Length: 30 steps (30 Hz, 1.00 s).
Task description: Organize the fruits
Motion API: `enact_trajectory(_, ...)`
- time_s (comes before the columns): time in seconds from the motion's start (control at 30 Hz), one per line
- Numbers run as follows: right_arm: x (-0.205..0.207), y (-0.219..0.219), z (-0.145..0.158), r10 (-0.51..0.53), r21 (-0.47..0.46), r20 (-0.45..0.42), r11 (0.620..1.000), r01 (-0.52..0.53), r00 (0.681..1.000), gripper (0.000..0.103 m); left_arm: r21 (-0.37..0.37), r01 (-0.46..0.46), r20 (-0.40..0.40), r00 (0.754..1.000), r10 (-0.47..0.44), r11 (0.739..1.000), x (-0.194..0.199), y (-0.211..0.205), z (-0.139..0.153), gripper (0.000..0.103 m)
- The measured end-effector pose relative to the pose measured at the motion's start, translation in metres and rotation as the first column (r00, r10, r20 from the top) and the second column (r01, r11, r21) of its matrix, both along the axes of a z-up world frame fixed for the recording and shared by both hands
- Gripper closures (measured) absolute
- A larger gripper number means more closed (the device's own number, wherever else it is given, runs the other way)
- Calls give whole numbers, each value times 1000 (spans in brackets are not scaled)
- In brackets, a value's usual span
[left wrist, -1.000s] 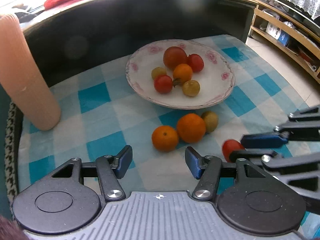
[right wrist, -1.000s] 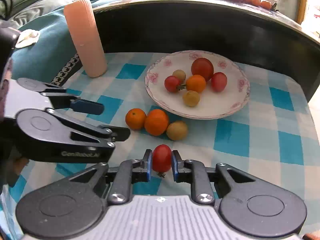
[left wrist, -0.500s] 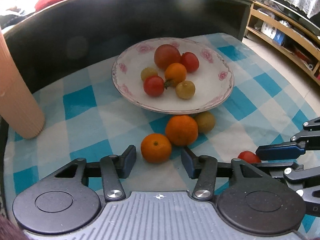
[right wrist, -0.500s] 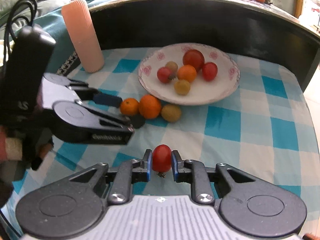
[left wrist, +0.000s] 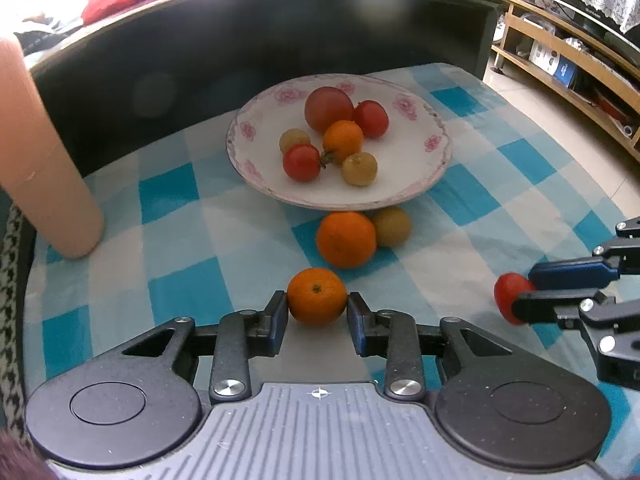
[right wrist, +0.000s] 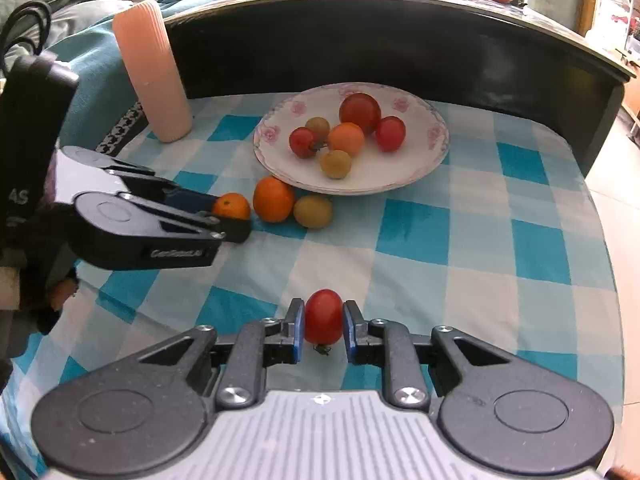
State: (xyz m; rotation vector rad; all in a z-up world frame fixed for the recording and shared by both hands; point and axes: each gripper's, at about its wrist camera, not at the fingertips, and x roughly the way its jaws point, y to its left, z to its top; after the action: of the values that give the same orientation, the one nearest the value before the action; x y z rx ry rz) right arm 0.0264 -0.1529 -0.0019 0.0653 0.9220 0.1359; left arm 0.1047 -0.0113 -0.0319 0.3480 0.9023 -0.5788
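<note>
Tongs (left wrist: 317, 312) around mandarin (left wrist: 317, 295) (tomato (right wrist: 324, 315) opposite)

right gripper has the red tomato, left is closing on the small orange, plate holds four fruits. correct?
One error: the plate holds six fruits, not four, per the right wrist view. The right gripper does hold the red tomato; the left gripper brackets the small orange.
</note>
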Motion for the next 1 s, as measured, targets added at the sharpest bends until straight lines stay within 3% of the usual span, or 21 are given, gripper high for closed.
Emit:
enact_trajectory(0.23, -16, -6, 13, -11, 0, 14, 1000, 11, 1000, 67, 8, -11, -7, 1000, 11, 1000, -36, 4, 14, 63)
enact_trajectory(0.43, -35, -6, 6, -8, -11, -31, 1000, 8, 999, 67, 76, -36, -53, 998, 40, 996, -68, 7, 1, 63)
enact_trajectory(0.57, -43, 1, -3, 12, -54, -38, 998, -14, 999, 67, 105, -68, -42, 996, 73, 992, -77, 4, -5, 62)
enact_trajectory(0.67, -42, 2, -4, 7, -58, -33, 998, -8, 999, 66, 91, -97, -43, 994, 102, 991, -77, 7, -6, 56)
enact_trajectory(0.73, -42, -1, -4, 1, -45, -29, 999, -3, 1000, 66, 100, -120, -33, 992, 124, 988, -78, 10, -5, 45)
enact_trajectory(0.83, -41, -7, -11, 14, -11, -58, 1000, -14, 998, 52, 100, -150, -48, 987, 155, 984, -77, 12, -5, 45)
enact_trajectory(1.0, -39, -4, -6, -3, -43, -43, 999, 1, 999, 52, 126, -128, -23, 991, 132, 984, -79, 11, -5, 37)
